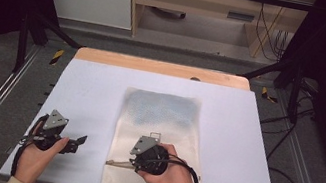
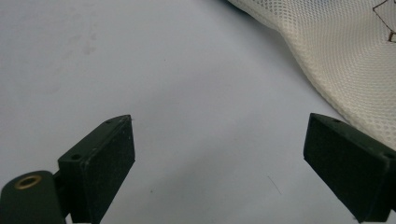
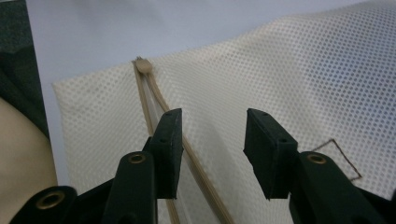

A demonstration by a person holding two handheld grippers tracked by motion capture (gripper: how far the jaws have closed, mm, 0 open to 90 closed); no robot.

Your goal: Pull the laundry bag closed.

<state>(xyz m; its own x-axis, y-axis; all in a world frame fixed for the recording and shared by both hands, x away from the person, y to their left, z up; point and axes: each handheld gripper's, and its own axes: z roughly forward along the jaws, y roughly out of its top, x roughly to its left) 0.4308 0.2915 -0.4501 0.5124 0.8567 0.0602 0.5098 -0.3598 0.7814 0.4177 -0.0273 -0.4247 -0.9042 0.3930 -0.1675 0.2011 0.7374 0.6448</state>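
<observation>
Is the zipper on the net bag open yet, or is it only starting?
Only starting, it seems. The mesh bag already lies flat on the table, something bluish inside. The right gripper hovers open over the zipper near its end, gripping nothing. The left gripper waits open beside the bag. Grabbing and pulling remain.

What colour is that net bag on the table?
Cream, dotted with fine mesh holes; the mesh bag shows best in the right gripper view.

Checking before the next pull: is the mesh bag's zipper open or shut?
Open near the end: in the right gripper view the zipper tapes part on the mesh bag.
</observation>
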